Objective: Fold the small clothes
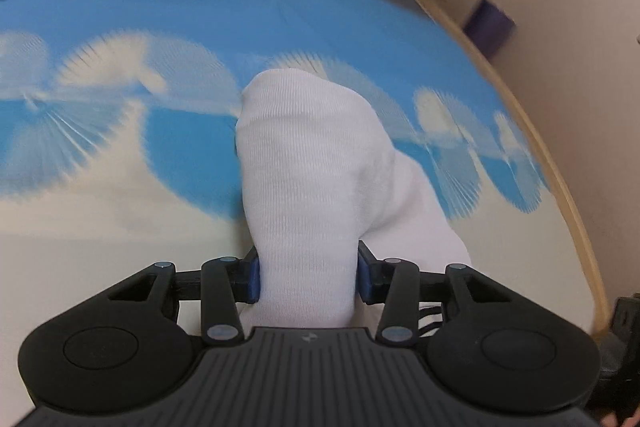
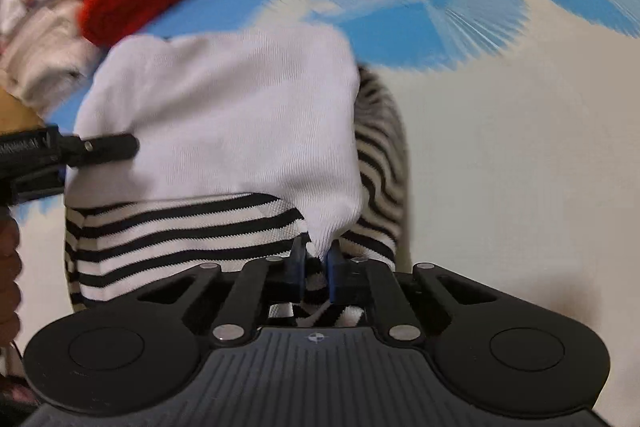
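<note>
While white sock [image 1: 304, 179] is pinched in left claw [image 1: 308, 279] and right claw [image 2: 317, 269] above blue surface [image 1: 168, 7], both grips best kept firm, sock drawn taut, striped cloth [image 2: 180, 239] released before fold

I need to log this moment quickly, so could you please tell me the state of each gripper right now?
Left gripper: tongs closed on the white sock.
Right gripper: tongs shut on the white sock's edge, with the striped garment underneath.
</note>
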Demonstrator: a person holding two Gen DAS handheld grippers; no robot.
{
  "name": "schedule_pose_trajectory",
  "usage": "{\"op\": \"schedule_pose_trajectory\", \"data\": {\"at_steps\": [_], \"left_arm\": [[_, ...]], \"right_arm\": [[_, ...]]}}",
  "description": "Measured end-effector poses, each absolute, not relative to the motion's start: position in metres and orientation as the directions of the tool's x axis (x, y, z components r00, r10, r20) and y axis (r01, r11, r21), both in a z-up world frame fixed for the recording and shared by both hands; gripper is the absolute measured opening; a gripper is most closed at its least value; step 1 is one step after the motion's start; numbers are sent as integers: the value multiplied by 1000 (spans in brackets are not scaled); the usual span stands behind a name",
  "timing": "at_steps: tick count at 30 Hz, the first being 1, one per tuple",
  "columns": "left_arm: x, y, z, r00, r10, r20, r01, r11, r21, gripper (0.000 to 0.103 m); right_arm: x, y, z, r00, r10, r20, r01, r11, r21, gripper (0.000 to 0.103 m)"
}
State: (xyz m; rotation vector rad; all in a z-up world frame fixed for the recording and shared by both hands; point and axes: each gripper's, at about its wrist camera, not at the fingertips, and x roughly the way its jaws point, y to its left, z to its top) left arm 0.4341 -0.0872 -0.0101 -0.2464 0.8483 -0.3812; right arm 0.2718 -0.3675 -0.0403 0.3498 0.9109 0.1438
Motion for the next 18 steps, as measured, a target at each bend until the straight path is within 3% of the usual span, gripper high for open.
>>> {"op": "schedule_pose_trajectory", "data": {"at_steps": [1, 3, 4, 6, 9, 11, 14, 16, 18], "left_arm": [[437, -72, -8, 619, -400, -676, 209, 913, -350, 53], [444, -41, -9, 662, -326, -675, 138, 938, -318, 76], [445, -24, -12, 691, -252, -677, 68, 956, -286, 79], [446, 0, -19, 691, -172, -702, -8, 969, -246, 78], [438, 11, -33, 597, -309, -740, 87, 942, -324, 75], [424, -2, -40, 554, -348, -756, 204, 937, -282, 75], [419, -19, -87, 464, -234, -854, 235, 962, -136, 73], [411, -21, -99, 489, -213, -846, 246, 964, -100, 78], [408, -18, -86, 494, -213, -843, 230, 967, -109, 71]], "right_arm": [[276, -357, -34, 629, 290, -721, 3, 927, 375, 10], [285, -336, -25, 654, 333, -679, -50, 915, 400, 10], [290, -327, -25, 652, 348, -674, -69, 912, 404, 10], [303, -305, -35, 614, 363, -701, -94, 915, 391, 9], [316, -278, -56, 555, 301, -776, -74, 947, 314, 8], [322, -275, -63, 537, 261, -802, -42, 958, 284, 8], [327, -279, -66, 521, 255, -814, 6, 953, 302, 8], [324, -278, -70, 512, 241, -824, 17, 957, 290, 8], [320, -281, -70, 511, 227, -829, 32, 959, 282, 9]]}}
